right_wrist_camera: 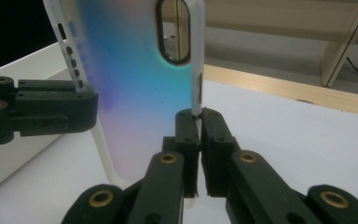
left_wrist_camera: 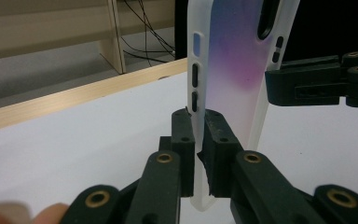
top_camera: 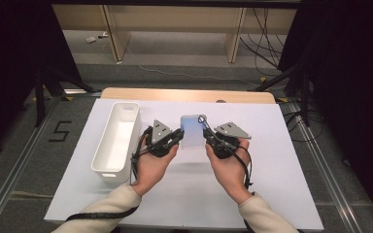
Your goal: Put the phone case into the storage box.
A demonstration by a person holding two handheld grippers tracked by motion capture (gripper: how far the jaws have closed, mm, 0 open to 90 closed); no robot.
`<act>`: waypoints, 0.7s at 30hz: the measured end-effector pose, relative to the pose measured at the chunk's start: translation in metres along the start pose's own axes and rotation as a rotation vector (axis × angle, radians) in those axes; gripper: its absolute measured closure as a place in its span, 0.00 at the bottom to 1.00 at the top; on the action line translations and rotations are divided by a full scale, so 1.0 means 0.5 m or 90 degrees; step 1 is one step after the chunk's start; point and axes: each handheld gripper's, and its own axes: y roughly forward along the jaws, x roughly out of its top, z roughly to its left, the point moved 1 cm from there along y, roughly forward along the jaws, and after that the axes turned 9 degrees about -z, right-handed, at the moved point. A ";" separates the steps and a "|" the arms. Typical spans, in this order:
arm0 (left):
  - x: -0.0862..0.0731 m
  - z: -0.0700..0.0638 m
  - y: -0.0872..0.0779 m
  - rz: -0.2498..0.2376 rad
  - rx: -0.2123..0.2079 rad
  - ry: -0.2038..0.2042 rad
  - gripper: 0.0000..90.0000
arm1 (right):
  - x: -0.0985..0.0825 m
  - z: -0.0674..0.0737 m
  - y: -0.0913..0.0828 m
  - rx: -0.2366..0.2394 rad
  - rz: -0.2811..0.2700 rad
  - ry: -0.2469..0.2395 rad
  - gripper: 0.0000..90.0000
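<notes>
Pinching one long edge each, the two hand-held grippers hold a translucent phone case (top_camera: 193, 130) between them above the white tabletop (top_camera: 252, 194). The left hand-held gripper (left_wrist_camera: 199, 135) has its black jaws pressed onto the case's side wall just below the two button slots; the pads meet the thin plastic from both sides. The right hand-held gripper (right_wrist_camera: 199, 122) clamps the opposite edge in the same way, its jaws closed on the rim below the oval camera cut-out.

From the high view the case sits mid-table, between the left hand-held gripper (top_camera: 177, 136) and the right hand-held gripper (top_camera: 208, 137), with the person's hands coming in from the bottom edge in cream sleeves (top_camera: 110, 206). The case shows a pale blue tint there; in the left gripper view its back shades from blue to purple-pink, and in the right gripper view it runs from pink through blue to green. In both gripper views it stands upright on its long axis, with the opposite hand-held gripper reaching in from the side.

A white oblong bin (top_camera: 117, 138) lies on the tabletop to the left of the left hand, close beside it. Beyond the white sheet a strip of bare wooden edge (top_camera: 184, 94) is visible, and cables (top_camera: 264, 46) trail on the floor behind.
</notes>
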 end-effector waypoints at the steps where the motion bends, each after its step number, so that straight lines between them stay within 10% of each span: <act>1: 0.000 0.001 0.000 0.001 0.001 0.000 0.93 | -0.001 0.000 0.000 -0.002 0.000 -0.006 0.96; 21: 0.006 0.028 -0.001 -0.008 0.020 0.014 0.96 | -0.007 0.019 0.003 0.026 -0.009 -0.005 0.93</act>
